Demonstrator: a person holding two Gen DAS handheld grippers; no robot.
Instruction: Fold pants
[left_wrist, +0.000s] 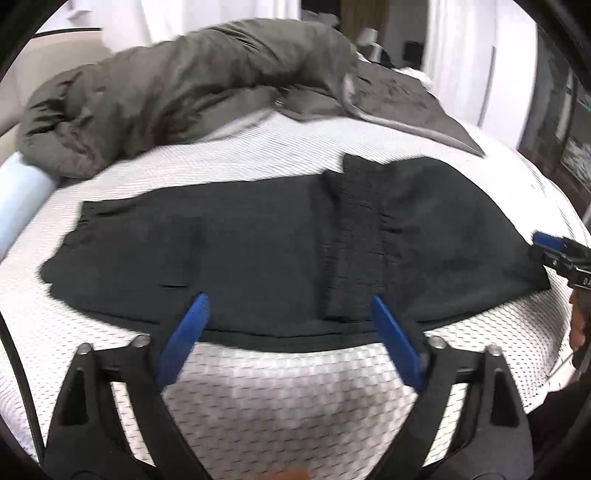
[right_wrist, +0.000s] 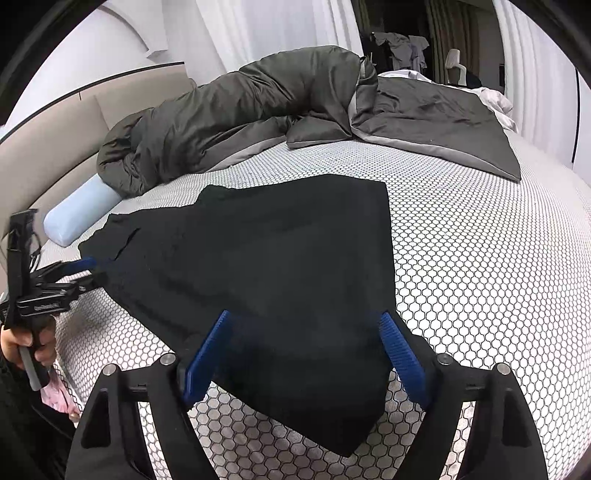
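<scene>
The left tool (left_wrist: 290, 325) and the right tool (right_wrist: 304, 345) both have their blue fingers apart, holding nothing, at the near edge of the black fabric pants (left_wrist: 258, 251), which lie partly folded on the white honeycomb-patterned mattress (right_wrist: 480, 266). To fold well, I think both should grip matching edge points and lift evenly.

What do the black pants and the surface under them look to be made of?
Pants: soft matte woven or knit cloth, probably; a gathered, ribbed waistband suggests elastic. Mattress cover: white mesh-like textile with a honeycomb pattern of dark-outlined cells; exact fibre cannot be told.
</scene>
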